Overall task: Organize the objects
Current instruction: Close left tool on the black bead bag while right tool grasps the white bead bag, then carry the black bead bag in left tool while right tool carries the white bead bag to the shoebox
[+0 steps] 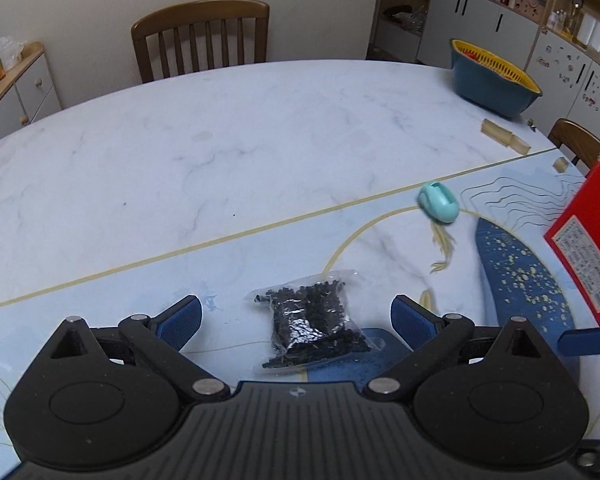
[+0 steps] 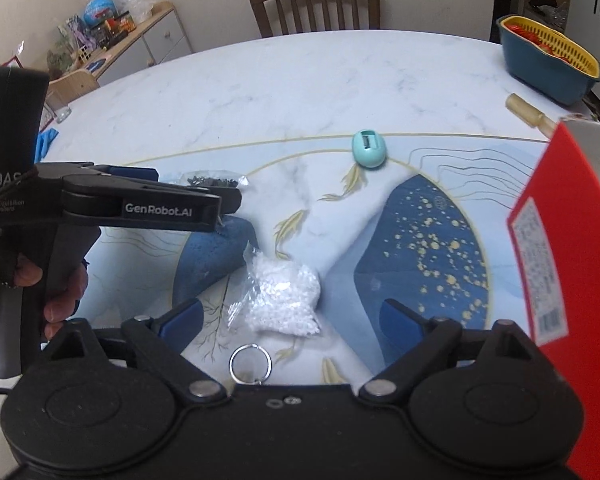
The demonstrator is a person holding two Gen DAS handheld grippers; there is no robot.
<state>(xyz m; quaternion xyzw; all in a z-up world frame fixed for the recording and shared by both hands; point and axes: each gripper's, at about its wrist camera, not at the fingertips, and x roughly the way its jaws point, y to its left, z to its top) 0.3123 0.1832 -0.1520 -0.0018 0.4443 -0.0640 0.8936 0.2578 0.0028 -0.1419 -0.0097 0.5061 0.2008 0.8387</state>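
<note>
My left gripper (image 1: pixel 296 316) is open just above the table, its blue fingers either side of a clear bag of black beads (image 1: pixel 312 320). My right gripper (image 2: pixel 290 314) is open, its fingers either side of a clear bag of white beads (image 2: pixel 284 300). A metal key ring (image 2: pixel 251 363) lies just in front of the right gripper's body. A teal egg-shaped object (image 1: pixel 438 202) lies farther out on the mat, also in the right wrist view (image 2: pixel 369 149). A red box (image 1: pixel 588 240) stands at the right; it also shows in the right wrist view (image 2: pixel 560 240). The left gripper (image 2: pixel 140 200) shows over the black bead bag (image 2: pixel 212 181).
A blue basin with a yellow strainer (image 1: pixel 492 80) sits at the table's (image 1: pixel 220 140) far right, near a beige cylinder (image 1: pixel 504 136). Wooden chairs (image 1: pixel 202 36) stand behind the table. A blue cloth (image 2: pixel 46 142) lies at the left edge.
</note>
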